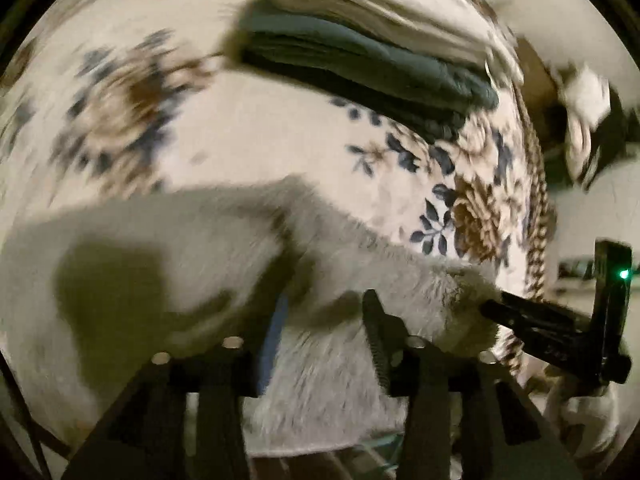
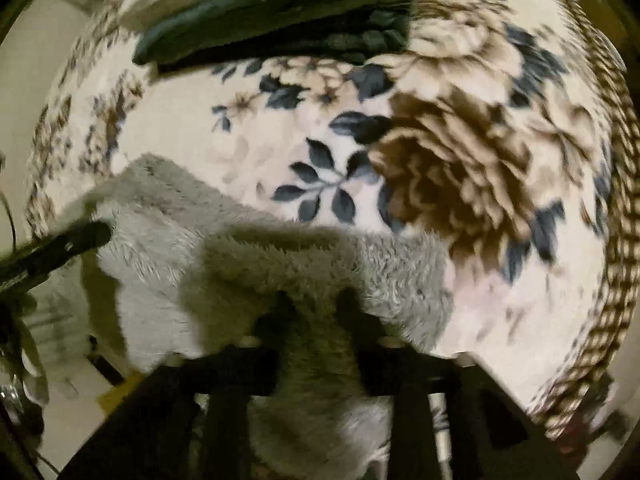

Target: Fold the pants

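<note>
Both jaws pinch the fluffy grey pants (image 2: 280, 264), right gripper (image 2: 316, 312) and left gripper (image 1: 320, 332) at one edge over the floral bed (image 2: 248, 136); soft, limp, light, so best gripped at corners.

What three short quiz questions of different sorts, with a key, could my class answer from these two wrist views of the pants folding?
1. True or false: the right gripper pinches the fluffy pale grey fleece pants.
2. Multiple choice: the folded dark green garment lies A) on the pale floral blanket, beyond the pants; B) between the left gripper's fingers; C) under the pants.
3. Fill in: above the dark green garment sits a folded ____ fabric.

Key
1. True: fleece is bunched between its fingers.
2. A.
3. White or cream. The left gripper also has pants fleece between its fingers, though blur hides how tightly.
</note>
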The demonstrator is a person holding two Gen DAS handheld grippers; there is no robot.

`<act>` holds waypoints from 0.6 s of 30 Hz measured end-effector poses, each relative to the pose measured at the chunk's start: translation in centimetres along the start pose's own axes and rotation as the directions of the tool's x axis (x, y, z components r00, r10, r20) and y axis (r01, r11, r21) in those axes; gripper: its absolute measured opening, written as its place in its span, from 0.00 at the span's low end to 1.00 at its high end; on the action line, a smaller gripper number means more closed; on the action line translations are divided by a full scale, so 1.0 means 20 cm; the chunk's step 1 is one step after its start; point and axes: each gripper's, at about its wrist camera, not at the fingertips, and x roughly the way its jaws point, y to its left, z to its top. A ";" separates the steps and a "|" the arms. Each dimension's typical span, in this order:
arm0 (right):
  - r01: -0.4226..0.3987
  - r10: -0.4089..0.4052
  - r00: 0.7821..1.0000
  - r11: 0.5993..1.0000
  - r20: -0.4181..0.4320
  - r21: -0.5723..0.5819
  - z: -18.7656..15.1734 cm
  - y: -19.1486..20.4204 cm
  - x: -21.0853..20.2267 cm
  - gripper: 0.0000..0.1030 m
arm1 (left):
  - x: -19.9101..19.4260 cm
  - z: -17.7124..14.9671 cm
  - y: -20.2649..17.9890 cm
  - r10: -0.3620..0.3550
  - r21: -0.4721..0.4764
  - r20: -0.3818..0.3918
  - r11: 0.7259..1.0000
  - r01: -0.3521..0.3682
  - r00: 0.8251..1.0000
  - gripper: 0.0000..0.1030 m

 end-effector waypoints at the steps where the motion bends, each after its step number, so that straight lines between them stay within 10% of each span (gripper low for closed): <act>1: -0.014 0.013 1.000 1.000 0.015 0.017 -0.04 -0.01 -0.03 0.57 | -0.05 -0.08 0.05 0.010 -0.050 0.016 0.999 -0.009 1.000 0.48; 5: -0.112 0.110 0.994 0.992 0.024 0.055 -0.23 0.02 -0.14 0.58 | -0.02 -0.38 0.24 -0.026 -0.244 -0.037 0.970 0.016 0.999 0.49; 12: -0.163 0.183 0.980 0.964 -0.081 0.210 -0.59 0.03 0.02 0.58 | 0.39 -0.62 0.37 -0.261 -0.533 -0.084 0.827 0.178 0.962 0.44; 14: -0.180 0.216 0.972 0.939 -0.092 0.294 -0.67 -0.02 0.08 0.58 | 0.40 -0.60 0.35 -0.237 -0.511 -0.066 0.842 0.171 0.969 0.13; 18: -0.219 0.277 0.960 0.848 -0.051 0.483 -0.90 -0.14 0.15 0.58 | 0.29 -0.61 0.31 -0.134 -0.385 -0.039 0.917 0.109 0.990 0.08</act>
